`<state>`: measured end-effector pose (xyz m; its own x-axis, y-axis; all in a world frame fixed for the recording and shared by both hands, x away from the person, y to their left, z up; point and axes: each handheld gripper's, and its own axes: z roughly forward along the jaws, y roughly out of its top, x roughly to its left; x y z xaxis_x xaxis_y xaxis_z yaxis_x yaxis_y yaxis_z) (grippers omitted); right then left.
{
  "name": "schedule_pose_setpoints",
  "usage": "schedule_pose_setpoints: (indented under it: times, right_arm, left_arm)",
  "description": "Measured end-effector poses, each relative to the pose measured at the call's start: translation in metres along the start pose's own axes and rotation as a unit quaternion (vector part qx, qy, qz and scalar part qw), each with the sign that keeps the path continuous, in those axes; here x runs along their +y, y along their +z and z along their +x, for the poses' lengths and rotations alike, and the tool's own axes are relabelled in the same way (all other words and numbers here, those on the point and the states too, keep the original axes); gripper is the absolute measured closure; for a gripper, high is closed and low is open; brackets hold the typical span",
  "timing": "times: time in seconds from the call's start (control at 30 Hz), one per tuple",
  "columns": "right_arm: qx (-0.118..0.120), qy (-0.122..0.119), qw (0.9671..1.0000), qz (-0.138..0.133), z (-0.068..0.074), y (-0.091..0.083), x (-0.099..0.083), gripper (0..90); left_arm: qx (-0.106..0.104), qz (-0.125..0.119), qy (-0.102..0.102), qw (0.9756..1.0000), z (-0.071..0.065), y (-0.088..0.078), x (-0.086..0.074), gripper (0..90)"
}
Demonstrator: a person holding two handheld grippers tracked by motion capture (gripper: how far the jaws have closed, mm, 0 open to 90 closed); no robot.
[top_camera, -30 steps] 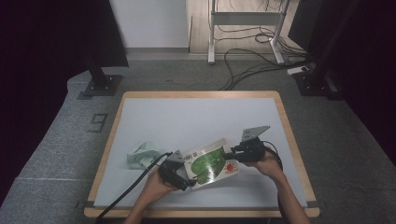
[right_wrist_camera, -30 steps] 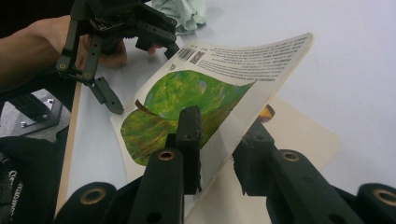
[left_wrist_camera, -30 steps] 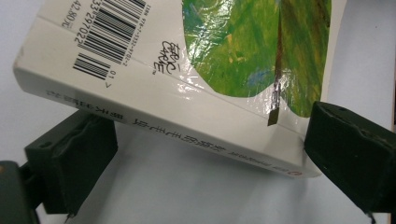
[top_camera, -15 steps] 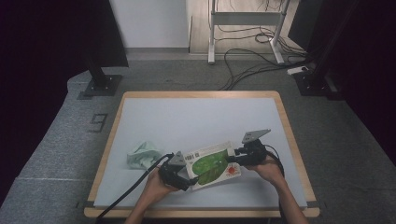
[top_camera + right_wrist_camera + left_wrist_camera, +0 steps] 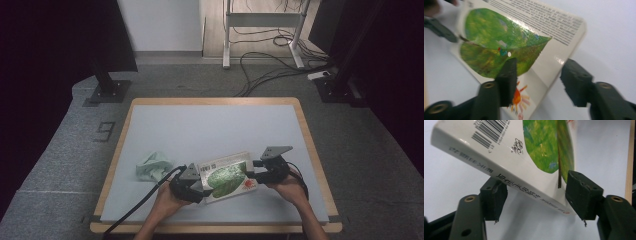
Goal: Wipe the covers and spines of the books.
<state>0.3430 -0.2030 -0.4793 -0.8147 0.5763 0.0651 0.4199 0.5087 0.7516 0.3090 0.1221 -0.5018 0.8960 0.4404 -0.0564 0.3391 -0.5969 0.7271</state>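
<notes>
A white book [image 5: 227,175] with a green leaf on its cover lies near the table's front edge, between both hands. My left gripper [image 5: 194,187] is at its near left corner. In the left gripper view the jaws have just been closing, and my left gripper [image 5: 536,195] grips the book [image 5: 506,157] across its spine corner, one pad under it and one on the cover. My right gripper [image 5: 259,175] is at the book's right edge. Its jaws have just been opening. In the right gripper view my right gripper [image 5: 539,80] stands open around the book's [image 5: 554,32] edge.
A crumpled pale green cloth [image 5: 152,166] lies left of the book. The table [image 5: 215,100] has a wooden rim around a pale mat. Beyond it on the floor are cables [image 5: 265,75], a white frame's legs [image 5: 227,30] and dark stand bases [image 5: 107,90].
The left jaws have closed onto the book's corner. The right jaws have opened off its right edge. The book now lies flatter, and both hands stayed about where they were.
</notes>
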Motion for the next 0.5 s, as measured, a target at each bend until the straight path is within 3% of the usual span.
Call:
schedule_pose_setpoints:
  times: [0.17, 0.37, 0.5]
  right_arm:
    - [0.003, 0.022, 0.9997, 0.009, -0.004, 0.005, -0.004, 37.9]
    - [0.035, 0.045, 0.9983, 0.007, -0.009, 0.014, -0.007, 37.3]
    - [0.049, 0.048, 0.9976, -0.003, -0.009, 0.015, -0.006, 39.6]
  left_arm:
    - [-0.002, -0.01, 0.005, 0.9999, 0.0, -0.004, 0.001, 42.6]
    - [-0.009, -0.013, 0.005, 0.9999, 0.0, -0.007, 0.002, 46.2]
    - [-0.016, -0.016, 0.002, 0.9997, 0.001, -0.008, 0.002, 48.8]
